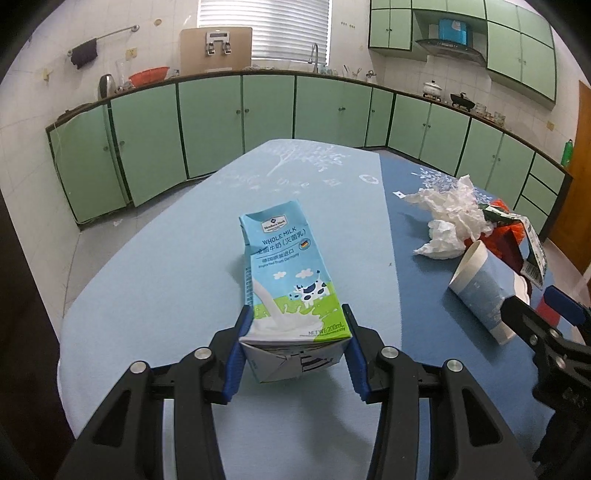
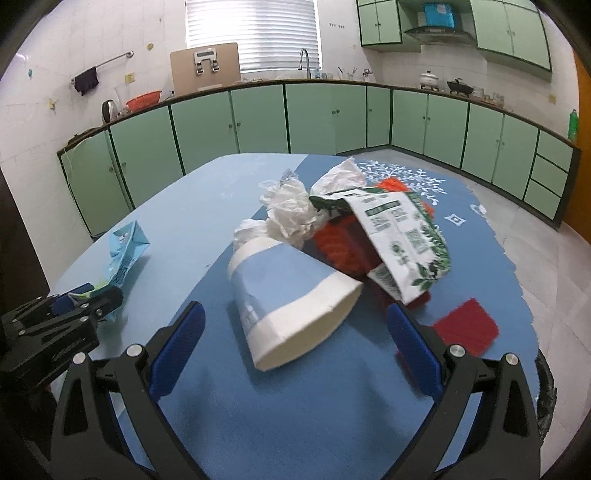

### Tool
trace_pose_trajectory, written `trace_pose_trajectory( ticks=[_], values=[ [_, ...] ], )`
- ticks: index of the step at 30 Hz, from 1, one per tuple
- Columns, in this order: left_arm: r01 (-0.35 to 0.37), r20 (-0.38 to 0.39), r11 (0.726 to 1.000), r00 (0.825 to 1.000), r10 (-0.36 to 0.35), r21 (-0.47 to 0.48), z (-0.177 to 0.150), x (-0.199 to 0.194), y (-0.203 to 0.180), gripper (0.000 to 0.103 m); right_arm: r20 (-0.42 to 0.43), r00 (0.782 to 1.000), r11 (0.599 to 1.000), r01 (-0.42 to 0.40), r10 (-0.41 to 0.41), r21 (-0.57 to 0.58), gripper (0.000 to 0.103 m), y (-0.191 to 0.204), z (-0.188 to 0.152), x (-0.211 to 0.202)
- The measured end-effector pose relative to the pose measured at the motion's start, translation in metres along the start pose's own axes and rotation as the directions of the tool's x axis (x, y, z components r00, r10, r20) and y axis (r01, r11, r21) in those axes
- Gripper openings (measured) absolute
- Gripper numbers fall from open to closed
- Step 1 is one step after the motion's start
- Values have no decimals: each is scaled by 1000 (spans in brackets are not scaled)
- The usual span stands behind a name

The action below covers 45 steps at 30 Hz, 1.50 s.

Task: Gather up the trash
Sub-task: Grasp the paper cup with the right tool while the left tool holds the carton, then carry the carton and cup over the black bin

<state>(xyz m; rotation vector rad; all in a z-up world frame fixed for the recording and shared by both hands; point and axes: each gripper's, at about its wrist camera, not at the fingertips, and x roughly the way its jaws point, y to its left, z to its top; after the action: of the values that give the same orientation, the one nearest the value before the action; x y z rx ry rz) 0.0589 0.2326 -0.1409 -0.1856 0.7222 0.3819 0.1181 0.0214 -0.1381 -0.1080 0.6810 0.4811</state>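
Left wrist view: milk carton (image 1: 290, 291) clamped between left jaws; paper cup (image 2: 291, 302) between spread right jaws.

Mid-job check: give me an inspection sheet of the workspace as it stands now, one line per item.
Surface: table under two-tone blue cloth.
Job's things: light-blue whole-milk carton lying flat; blue-and-white paper cup on its side; crumpled white tissue; green-and-white printed wrapper.
Clutter: red-orange basket-like item under the wrapper; flat red piece.
Grippers: left gripper pads against the carton's sides; right gripper open around the cup.
Cables: nothing seen.
Surroundings: green kitchen cabinets, window blind.
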Motion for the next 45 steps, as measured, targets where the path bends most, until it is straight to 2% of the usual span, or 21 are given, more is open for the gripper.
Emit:
trace_pose_trajectory(
  ticks=[8, 11, 16, 18, 21, 34, 45],
  values=[
    [7, -13, 1000, 1000, -7, -1, -1, 4, 2, 46, -45, 999, 1000, 30, -30, -6, 96, 3, 9, 24],
    [9, -17, 1000, 1000, -9, 6, -1, 6, 0, 46, -84, 996, 1000, 22, -21, 14, 96, 0, 11, 33],
    [8, -22, 1000, 1000, -8, 7, 0, 8, 0, 46, -94, 996, 1000, 8, -7, 7, 95, 1, 12, 38],
    [6, -25, 1000, 1000, -6, 9, 0, 9, 0, 46, -104, 995, 1000, -6, 6, -5, 90, 4, 12, 39],
    [3, -27, 1000, 1000, -3, 12, 0, 10, -1, 46, -102, 994, 999, -34, 32, -16, 90, 6, 10, 37],
    [16, -10, 999, 1000, -15, 35, 1, 0, -11, 46, -21, 998, 998, -60, 61, 3, 88, -1, 14, -5],
    [87, 48, 993, 995, -91, 77, 15, -28, -39, 46, 54, 998, 999, -18, 17, 29, 88, -28, 21, -53]
  ],
)
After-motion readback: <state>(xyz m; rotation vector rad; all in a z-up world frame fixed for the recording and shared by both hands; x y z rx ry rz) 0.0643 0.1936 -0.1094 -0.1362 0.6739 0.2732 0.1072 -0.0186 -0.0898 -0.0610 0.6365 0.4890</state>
